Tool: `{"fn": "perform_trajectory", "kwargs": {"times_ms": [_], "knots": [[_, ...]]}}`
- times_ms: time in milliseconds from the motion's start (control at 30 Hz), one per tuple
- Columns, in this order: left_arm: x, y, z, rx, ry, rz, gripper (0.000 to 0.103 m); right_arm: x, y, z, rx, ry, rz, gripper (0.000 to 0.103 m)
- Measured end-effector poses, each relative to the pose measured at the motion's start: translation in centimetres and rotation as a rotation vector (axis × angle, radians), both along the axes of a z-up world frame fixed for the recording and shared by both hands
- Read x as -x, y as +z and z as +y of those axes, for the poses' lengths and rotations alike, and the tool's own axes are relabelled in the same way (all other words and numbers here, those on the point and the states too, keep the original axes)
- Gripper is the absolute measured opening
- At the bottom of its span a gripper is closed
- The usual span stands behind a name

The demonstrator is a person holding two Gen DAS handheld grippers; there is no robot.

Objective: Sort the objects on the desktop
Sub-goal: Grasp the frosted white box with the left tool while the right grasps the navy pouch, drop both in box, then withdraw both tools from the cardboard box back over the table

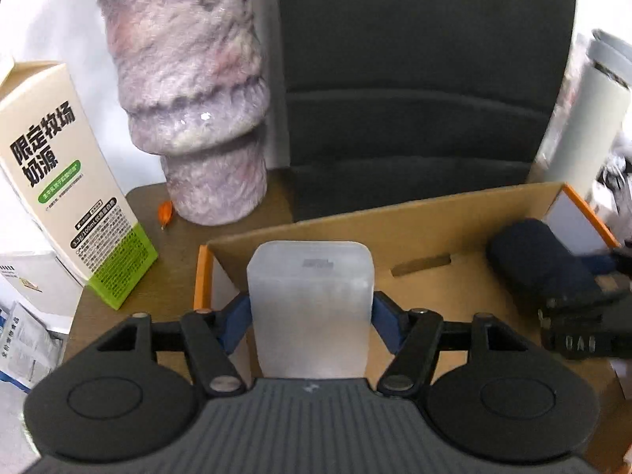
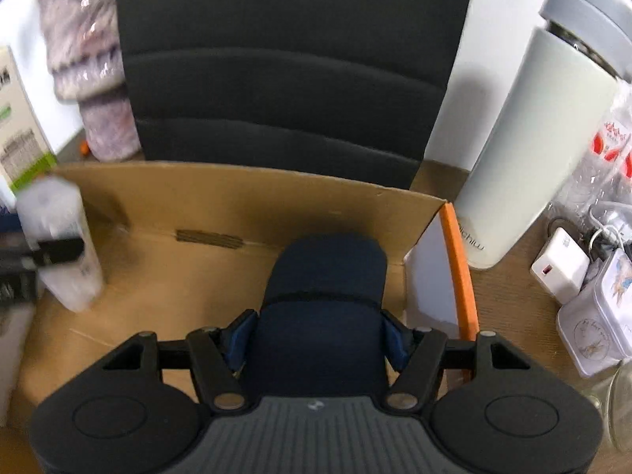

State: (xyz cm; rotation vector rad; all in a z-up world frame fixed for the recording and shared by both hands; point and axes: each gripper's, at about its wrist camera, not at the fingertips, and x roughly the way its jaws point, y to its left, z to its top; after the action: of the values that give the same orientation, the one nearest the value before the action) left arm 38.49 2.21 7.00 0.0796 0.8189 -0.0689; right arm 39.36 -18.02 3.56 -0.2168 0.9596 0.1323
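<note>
At the far left of the left wrist view a milk carton (image 1: 75,181) with green base and black Chinese lettering stands on the brown table (image 1: 173,252), and just right of it rises a tall purple marbled tumbler (image 1: 197,110), with a small orange scrap (image 1: 165,212) at its foot. Behind both is a dark chair back (image 1: 418,79). Below, an open cardboard box (image 1: 434,213) with orange-edged flaps sits on the table. The left tongs (image 1: 311,316) are closed partway on a frosted translucent plastic case (image 1: 312,308), the blue pads pressing its two sides; the case stands upright over the left end of the box. Whether its lower end touches the box floor cannot be told.

In the right wrist view the same frosted case (image 2: 59,245) appears at the left edge, blurred, clamped by the other tool. Toward the middle, the right tongs (image 2: 320,339) grip a dark navy case (image 2: 324,296) with a seam across it, pads tight on either side; it is inside the box (image 2: 276,205), near the right wall. Right of the box stands a pale grey-green tumbler (image 2: 529,138), touching the orange flap edge. Farther right lie a white charger (image 2: 559,270), a cable and white tins (image 2: 600,331) near a crinkled clear bag (image 2: 604,158).
</note>
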Motion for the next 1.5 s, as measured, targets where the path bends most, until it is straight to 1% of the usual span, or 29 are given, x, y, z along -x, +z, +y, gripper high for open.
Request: {"fn": "perform_trajectory", "kwargs": {"times_ms": [33,100,167,200,267,333,400,433,467,633,700,833,900,933,1000,1067,1167,1233,1300,1400,1467,1500], "knots": [[-0.2,-0.2,0.1,0.004,0.017,0.008,0.077,0.2,-0.2,0.1,0.015,0.001,-0.008,0.066],[-0.1,-0.3,0.1,0.000,-0.008,0.014,0.079,0.3,0.0,-0.1,0.012,-0.010,-0.017,0.068],[-0.1,0.2,0.0,0.014,0.001,0.038,0.081,0.6,0.9,-0.7,-0.023,-0.033,-0.026,0.074],[0.3,0.6,0.2,0.037,0.008,0.047,0.083,0.8,1.5,-1.0,-0.043,-0.045,-0.023,0.075],[1.0,1.7,0.7,0.091,0.029,0.072,0.094,1.4,2.6,-1.3,-0.078,-0.054,-0.018,0.079],[2.1,3.0,1.3,0.155,0.064,0.111,0.095,2.4,4.0,-1.5,-0.096,-0.056,-0.011,0.082],[3.3,4.0,1.5,0.184,0.098,0.136,0.103,3.8,5.1,-1.3,-0.104,-0.050,-0.010,0.087],[4.1,4.6,1.5,0.185,0.122,0.137,0.103,4.5,5.5,-1.5,-0.105,-0.050,-0.008,0.091],[4.8,5.0,1.5,0.179,0.134,0.142,0.103,5.2,6.0,-1.5,-0.104,-0.053,-0.004,0.092],[8.7,7.3,0.6,0.144,0.122,0.206,0.103,9.2,8.2,-1.2,-0.081,-0.066,-0.017,0.093],[10.9,8.2,0.3,0.140,0.117,0.209,0.103,11.3,9.0,-1.1,-0.070,-0.054,-0.026,0.093],[15.3,8.5,0.0,0.148,0.093,0.220,0.103,15.7,9.7,-1.5,-0.062,-0.046,-0.038,0.094],[17.9,8.5,-0.2,0.141,0.091,0.192,0.103,17.9,10.0,-1.9,-0.071,-0.048,-0.052,0.094],[19.5,8.4,-0.4,0.131,0.106,0.150,0.103,19.2,10.1,-2.0,-0.072,-0.051,-0.067,0.094],[23.4,8.1,-0.9,0.085,0.137,0.028,0.103,22.0,10.2,-2.3,-0.081,-0.046,-0.113,0.095],[26.7,7.0,-1.6,0.043,0.118,-0.030,0.103,25.2,9.6,-2.7,-0.084,-0.029,-0.159,0.100],[30.9,4.6,-1.9,0.041,0.082,-0.048,0.103,30.0,7.5,-3.5,-0.083,-0.041,-0.200,0.101],[33.5,3.2,-1.9,0.048,0.098,-0.060,0.103,33.5,6.1,-3.7,-0.089,-0.048,-0.216,0.101],[36.5,1.9,-2.3,0.026,0.100,-0.080,0.103,36.5,4.8,-3.8,-0.099,-0.032,-0.214,0.101],[41.1,0.2,-2.7,0.013,0.096,-0.151,0.103,40.9,2.8,-3.7,-0.131,-0.031,-0.225,0.101],[43.9,-0.8,-2.7,0.028,0.123,-0.211,0.103,43.5,1.5,-3.5,-0.131,-0.030,-0.257,0.101],[45.4,-1.4,-2.6,0.047,0.153,-0.251,0.103,44.6,1.1,-3.4,-0.121,-0.034,-0.279,0.101]]}}
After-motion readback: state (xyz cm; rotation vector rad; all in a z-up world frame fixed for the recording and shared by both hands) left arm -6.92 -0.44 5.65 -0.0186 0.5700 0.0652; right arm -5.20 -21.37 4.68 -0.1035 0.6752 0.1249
